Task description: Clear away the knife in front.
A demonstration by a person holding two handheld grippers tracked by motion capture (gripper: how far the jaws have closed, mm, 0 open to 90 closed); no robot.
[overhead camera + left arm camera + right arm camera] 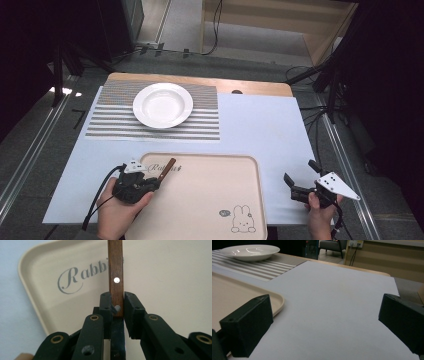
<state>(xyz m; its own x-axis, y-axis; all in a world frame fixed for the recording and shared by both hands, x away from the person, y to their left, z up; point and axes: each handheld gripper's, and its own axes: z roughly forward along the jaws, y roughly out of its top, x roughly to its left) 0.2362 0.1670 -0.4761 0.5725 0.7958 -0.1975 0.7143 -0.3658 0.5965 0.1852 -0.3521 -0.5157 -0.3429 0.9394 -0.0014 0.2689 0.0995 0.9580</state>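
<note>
High view, left hand: my left gripper (159, 182) sits over the near-left corner of the tray (210, 165), closed on a wooden handle (167, 168) that sticks out toward the plate.
High view, right hand: my right gripper (300, 181) rests off the tray's right side on the white table cover (260, 125), jaws spread, nothing between them.
High view, containers: the tray carries only its printed lettering and a rabbit drawing; the white plate (163, 105) on the striped mat (110, 120) is bare inside.
Left gripper view, grip: my jaws pinch the wooden handle (115, 270) from both sides, right at its near end by the lower rivet (what lies at its far end is cut off, so I cannot name the tool).
Left gripper view, handling: I judge it stiff and light, smooth enough to swivel in a pinch this close to the end; a hold farther up, near the second rivet, would steady it.
Right gripper view, jaws: wide apart and empty over the table cover, the tray's corner (274, 300) just beside my left jaw.
Right gripper view, far off: the plate (249, 252) is shallow, glossy, likely breakable.
</note>
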